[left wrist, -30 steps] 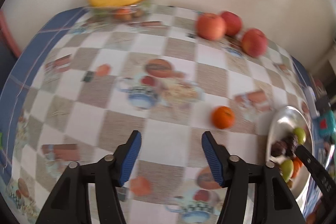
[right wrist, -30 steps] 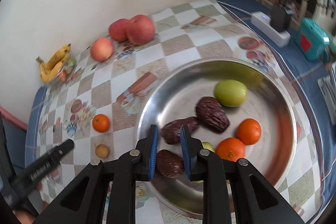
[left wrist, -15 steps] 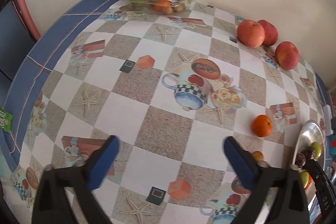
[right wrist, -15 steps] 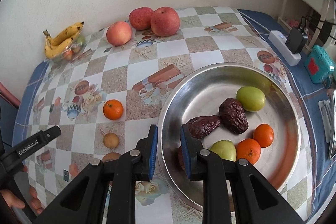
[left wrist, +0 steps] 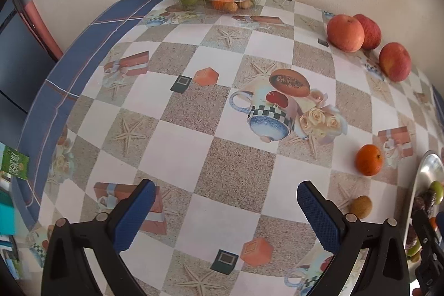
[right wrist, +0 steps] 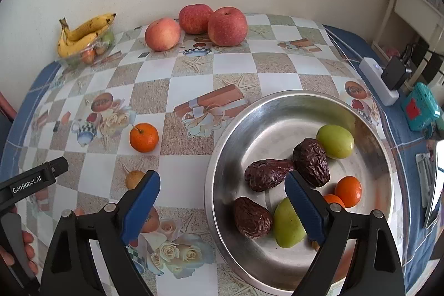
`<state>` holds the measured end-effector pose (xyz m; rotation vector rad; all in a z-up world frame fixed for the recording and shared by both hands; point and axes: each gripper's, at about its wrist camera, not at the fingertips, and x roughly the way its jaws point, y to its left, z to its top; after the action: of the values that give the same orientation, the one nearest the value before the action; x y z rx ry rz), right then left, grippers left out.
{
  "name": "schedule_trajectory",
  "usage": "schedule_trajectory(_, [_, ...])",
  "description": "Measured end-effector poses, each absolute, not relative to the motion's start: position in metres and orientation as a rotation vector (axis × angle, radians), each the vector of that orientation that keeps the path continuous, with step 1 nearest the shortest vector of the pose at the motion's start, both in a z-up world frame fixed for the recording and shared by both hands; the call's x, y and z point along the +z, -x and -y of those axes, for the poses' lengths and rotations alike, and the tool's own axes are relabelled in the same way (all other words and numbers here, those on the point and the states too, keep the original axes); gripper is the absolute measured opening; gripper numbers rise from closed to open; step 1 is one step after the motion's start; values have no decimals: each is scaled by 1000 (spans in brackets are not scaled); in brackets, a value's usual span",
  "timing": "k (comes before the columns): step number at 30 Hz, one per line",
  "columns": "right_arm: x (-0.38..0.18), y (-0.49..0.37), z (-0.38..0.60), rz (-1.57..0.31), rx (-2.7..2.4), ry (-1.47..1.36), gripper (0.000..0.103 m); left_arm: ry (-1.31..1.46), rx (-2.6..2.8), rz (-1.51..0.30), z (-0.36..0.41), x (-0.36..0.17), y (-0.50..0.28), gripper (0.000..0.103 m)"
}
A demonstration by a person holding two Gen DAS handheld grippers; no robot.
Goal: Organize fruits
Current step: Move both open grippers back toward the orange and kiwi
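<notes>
both claws are spread wide and carrying nothing: the left claw (left wrist: 226,208) hangs over bare checked tabletop (left wrist: 236,171), the right claw (right wrist: 222,200) straddles the near rim of the steel bowl (right wrist: 277,104). inside the bowl sit three wrinkled dates (right wrist: 310,161), two green fruits (right wrist: 335,141) and two small oranges (right wrist: 348,191). loose on the cloth, a tangerine (right wrist: 143,137) and, nearer, a little brown fruit (right wrist: 134,179) partly hidden behind the right claw's left finger. in the left view that brown fruit (left wrist: 360,206) lies just to the right of the claw, with the tangerine (left wrist: 369,159) beyond it. three apples (right wrist: 227,26) and the bananas (right wrist: 83,32) on their clear tray wait by the wall.

looks like the next pick is one of those two strays. best play: swing the left claw right, centre the fruit between the pads, come down level, close gently. round fruit rolls, so no nudging it with one finger first.
</notes>
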<state>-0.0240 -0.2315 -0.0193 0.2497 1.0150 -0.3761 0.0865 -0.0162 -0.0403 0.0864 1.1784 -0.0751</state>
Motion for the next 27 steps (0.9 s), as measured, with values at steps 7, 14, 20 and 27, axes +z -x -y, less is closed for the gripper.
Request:
schedule_trajectory(7, [-23,18,229,-1022,-387,-307,92,-125,-63,-1166,15,-39,-89,103])
schedule_trajectory(14, [-28,2,213,-1041,-330,-415,92,-91,-15,-1165,-2,-38,-97,103])
schedule_trajectory(20, [-32,-15,186,-1068,-280,-375,92,-34,17,-1179,-20,-40,-103,103])
schedule_trajectory(27, [-40,-26,171,-1093,-252,-356,92,-2,19,-1211,-27,-48,-107,103])
